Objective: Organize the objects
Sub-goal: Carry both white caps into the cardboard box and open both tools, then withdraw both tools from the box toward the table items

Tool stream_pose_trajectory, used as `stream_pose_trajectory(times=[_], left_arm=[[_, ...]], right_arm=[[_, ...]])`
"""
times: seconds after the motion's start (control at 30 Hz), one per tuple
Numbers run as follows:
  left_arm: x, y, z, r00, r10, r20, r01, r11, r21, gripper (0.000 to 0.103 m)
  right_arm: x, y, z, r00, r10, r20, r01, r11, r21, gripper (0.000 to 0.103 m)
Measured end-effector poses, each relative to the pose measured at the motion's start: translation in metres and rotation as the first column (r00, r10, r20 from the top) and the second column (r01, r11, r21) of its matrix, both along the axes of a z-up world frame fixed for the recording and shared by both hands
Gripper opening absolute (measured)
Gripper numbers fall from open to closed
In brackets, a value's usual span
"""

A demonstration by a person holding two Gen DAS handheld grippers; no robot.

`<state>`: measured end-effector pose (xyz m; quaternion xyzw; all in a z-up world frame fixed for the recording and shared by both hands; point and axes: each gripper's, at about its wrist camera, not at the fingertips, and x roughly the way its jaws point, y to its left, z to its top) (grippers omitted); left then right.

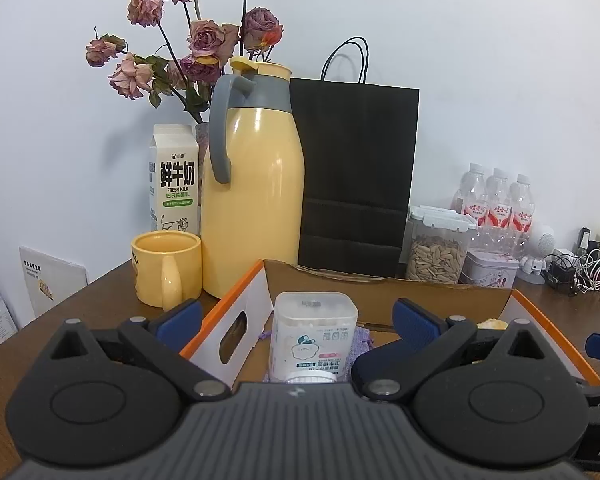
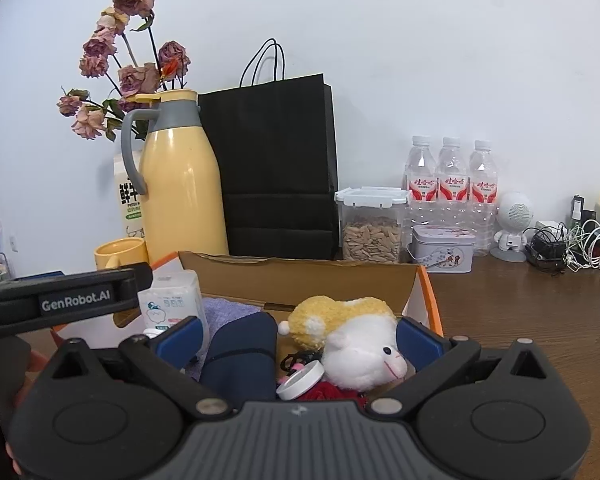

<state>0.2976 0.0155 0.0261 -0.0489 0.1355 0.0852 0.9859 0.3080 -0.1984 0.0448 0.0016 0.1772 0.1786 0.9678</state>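
Nearest to my left gripper [image 1: 298, 320]: cotton swab box [image 1: 314, 334], upright, straight ahead between my wide-spread fingers, not gripped; looks like its long axis runs vertical.
Swab box location: inside cardboard box [image 1: 380, 292], left end, just beside a purple cloth [image 1: 362, 338]; white cap [image 1: 310, 378] close under the gripper.
Right gripper [image 2: 298, 338]: fingers wide, holding nothing, over the box's right part.
Under right gripper: plush sheep [image 2: 360, 348] lying on its side, head toward the right finger; dark blue pouch [image 2: 240, 356] beside it, round white lid [image 2: 302, 380] touching it.
Nearer arm, my call: left for the swab box, right for the sheep.
Outside the box: yellow mug [image 1: 166, 270] and yellow thermos [image 1: 256, 184] to the left, black paper bag [image 1: 356, 168] behind.
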Motion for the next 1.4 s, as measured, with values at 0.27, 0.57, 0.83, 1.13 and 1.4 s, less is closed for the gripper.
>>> stream_pose_trajectory(times=[0.27,0.57,0.83,1.13,1.4], left_arm=[[-0.010,0.000,0.003,1.000,-0.016,0.011,0.016,1.000,0.000,0.103],[-0.037,0.009,0.013,0.998,-0.051,0.041,0.050,0.998,0.022,0.103],[-0.060,0.027,0.006,0.998,-0.058,0.007,0.058,0.998,0.032,0.103],[-0.076,0.054,-0.028,0.992,-0.033,-0.125,0.041,0.997,0.068,0.103],[-0.080,0.067,-0.033,0.987,-0.012,-0.160,0.019,0.999,0.041,0.103]], right_arm=[[-0.007,-0.003,0.002,1.000,-0.002,0.013,0.002,1.000,-0.003,0.103],[-0.034,-0.012,0.012,0.997,0.032,0.067,-0.031,0.999,-0.011,0.103],[-0.054,-0.015,0.006,0.996,0.063,0.056,-0.059,0.997,-0.058,0.103],[-0.066,-0.020,-0.017,0.994,0.102,-0.033,-0.105,0.989,-0.104,0.103],[-0.065,-0.009,-0.032,0.983,0.148,-0.107,-0.163,0.976,-0.141,0.103]])
